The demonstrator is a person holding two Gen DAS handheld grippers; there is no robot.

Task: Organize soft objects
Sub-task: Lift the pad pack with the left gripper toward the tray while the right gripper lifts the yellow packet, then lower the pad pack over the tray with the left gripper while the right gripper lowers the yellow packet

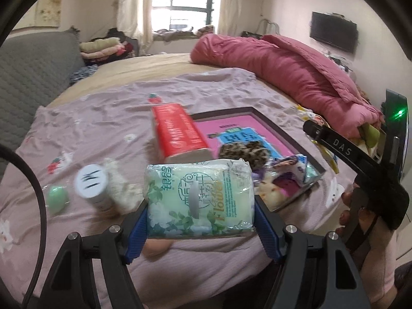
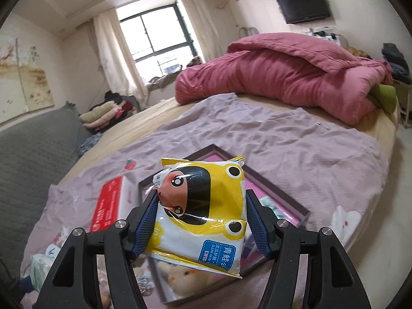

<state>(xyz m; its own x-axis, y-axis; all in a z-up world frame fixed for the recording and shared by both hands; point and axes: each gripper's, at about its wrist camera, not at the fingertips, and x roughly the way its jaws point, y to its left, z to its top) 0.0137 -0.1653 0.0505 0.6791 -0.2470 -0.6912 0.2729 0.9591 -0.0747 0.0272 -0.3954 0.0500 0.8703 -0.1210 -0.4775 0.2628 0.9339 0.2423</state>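
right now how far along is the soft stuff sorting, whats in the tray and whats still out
Done: the leopard-print soft piece and a crinkled purple pouch lie in the dark-framed pink tray.
In hand: the left gripper clamps a green flower-print tissue pack; the right gripper clamps a yellow frog-print wipes pack.
Left: the red tissue pack, white-capped jar and mint-green egg lie on the pink sheet.

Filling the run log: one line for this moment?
left gripper: shut on green pack | right gripper: shut on yellow pack | tray: ahead
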